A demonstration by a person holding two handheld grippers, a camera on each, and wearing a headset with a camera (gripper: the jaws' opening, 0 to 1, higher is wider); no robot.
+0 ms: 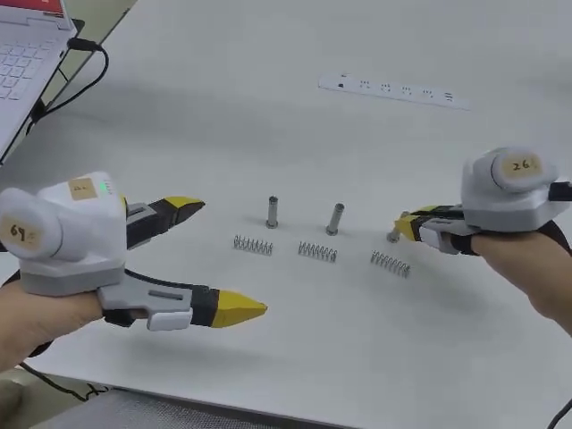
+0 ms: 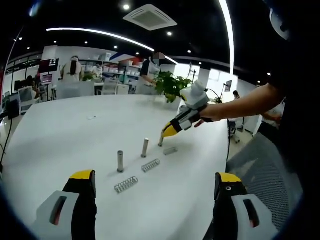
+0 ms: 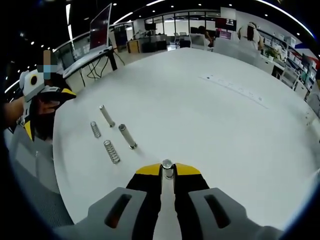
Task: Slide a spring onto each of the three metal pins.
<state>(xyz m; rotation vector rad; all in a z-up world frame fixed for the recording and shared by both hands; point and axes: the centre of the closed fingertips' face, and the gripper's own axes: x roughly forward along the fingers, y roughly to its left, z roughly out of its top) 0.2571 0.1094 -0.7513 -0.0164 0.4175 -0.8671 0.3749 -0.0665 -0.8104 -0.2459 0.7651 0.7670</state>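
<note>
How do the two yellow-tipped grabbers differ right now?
The left gripper has its jaws wide apart and holds nothing; the right gripper has its jaws closed on the rightmost pin. The left one hangs short of the springs; the right one is right at its pin. Both have yellow tips.

A: Where are the pins?
B: On the table, in a mid-frame row: left pin, middle pin, right pin between the right gripper's tips.
A: Springs?
B: A row just below: left spring, middle spring, right spring. Strip upper right, laptop upper left.
</note>
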